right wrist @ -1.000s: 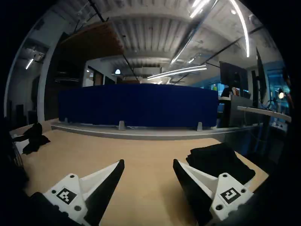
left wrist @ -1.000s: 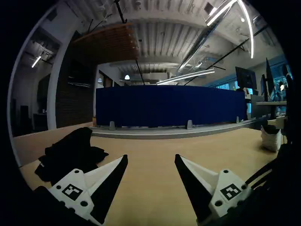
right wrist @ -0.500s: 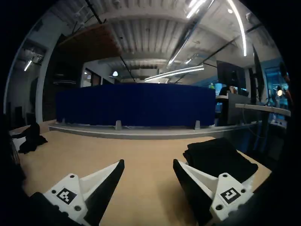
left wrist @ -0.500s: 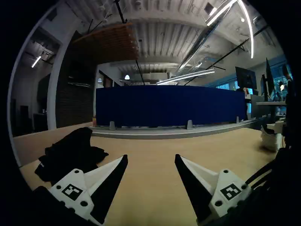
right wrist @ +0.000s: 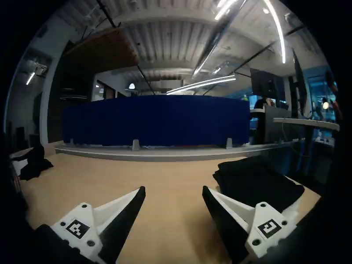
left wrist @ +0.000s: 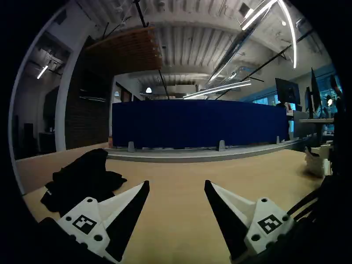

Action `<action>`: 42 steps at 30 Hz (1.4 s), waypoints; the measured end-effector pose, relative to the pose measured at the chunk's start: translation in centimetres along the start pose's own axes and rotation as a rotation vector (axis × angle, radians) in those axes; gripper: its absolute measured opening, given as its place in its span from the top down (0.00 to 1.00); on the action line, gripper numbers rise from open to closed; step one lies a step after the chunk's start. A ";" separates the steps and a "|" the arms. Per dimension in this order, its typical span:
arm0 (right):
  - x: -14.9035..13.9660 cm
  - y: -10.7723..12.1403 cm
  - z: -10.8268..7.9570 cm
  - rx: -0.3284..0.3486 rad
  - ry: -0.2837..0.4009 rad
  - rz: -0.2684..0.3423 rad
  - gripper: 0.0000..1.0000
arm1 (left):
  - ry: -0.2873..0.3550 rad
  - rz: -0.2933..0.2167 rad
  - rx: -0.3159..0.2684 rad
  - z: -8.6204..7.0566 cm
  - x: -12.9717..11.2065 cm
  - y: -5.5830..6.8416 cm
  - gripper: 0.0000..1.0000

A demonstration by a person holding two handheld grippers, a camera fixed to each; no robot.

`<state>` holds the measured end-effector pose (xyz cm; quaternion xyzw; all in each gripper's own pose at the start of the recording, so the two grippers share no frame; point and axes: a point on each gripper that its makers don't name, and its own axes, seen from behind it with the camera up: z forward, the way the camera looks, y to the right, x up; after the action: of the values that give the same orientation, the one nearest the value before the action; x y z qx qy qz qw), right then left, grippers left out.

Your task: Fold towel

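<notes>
Two pairs of my fingers stand spread wide, gripping nothing, with bare wood showing between them. My left gripper (left wrist: 176,182) hangs low over the table (left wrist: 176,229), jaws released. Just past the finger at the left of its view, and partly hidden behind it, lies the loose towel (left wrist: 83,178), a black crumpled heap near the table's edge. My right gripper (right wrist: 173,188) is likewise unclenched above the wood. Behind the finger at the right of its view sits a folded stack (right wrist: 259,185) of black cloth, squared off, near the table's corner. In the right gripper view the loose towel shows small at the table's far left, well apart from the stack. Along the table's far edge runs a grey ledge (left wrist: 193,154), and on it a long blue screen (left wrist: 198,123) stands on small feet. Farther off to the right are monitors (left wrist: 287,91) on desks. Overhead, strip lights (left wrist: 215,89) cross a ribbed ceiling
</notes>
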<state>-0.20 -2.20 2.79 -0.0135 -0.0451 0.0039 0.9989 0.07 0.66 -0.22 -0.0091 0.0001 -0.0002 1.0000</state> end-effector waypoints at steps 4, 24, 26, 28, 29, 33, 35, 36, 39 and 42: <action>-0.3 0.5 -0.2 0.000 -0.004 0.003 0.00 | 0.000 0.000 0.000 0.0 0.0 0.0 0.07; 0.1 1.4 -1.7 0.025 0.062 -0.038 0.00 | 0.000 0.000 0.000 0.0 0.0 0.0 0.07; 0.2 1.4 -1.9 0.025 0.070 -0.034 0.00 | 0.000 0.000 0.000 0.0 0.0 0.0 0.07; 0.3 1.6 -2.1 0.025 0.079 -0.026 0.00 | 0.000 0.000 0.000 0.0 0.0 0.0 0.07; 0.3 1.6 -2.1 0.025 0.082 -0.021 0.00 | 0.000 0.000 0.000 0.0 0.0 0.0 0.07; 0.2 2.0 -2.3 0.021 0.091 -0.008 0.00 | 0.000 0.000 0.000 0.0 0.0 0.0 0.07; 0.3 2.2 -2.4 0.017 0.091 -0.008 0.00 | 0.000 0.000 0.000 0.0 0.0 0.0 0.07; 0.3 2.3 -2.4 0.016 0.091 -0.008 0.00 | 0.000 0.000 0.000 0.0 0.0 0.0 0.07; 0.2 2.4 -2.5 0.018 0.091 -0.008 0.00 | 0.000 0.000 0.000 0.0 0.0 0.0 0.07; 0.2 2.4 -2.5 0.018 0.091 -0.008 0.00 | 0.000 0.000 0.000 0.0 0.0 0.0 0.07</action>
<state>0.20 0.14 0.28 -0.0043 0.0003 -0.0004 1.0000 0.11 0.63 -0.22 -0.0093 0.0000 -0.0002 1.0000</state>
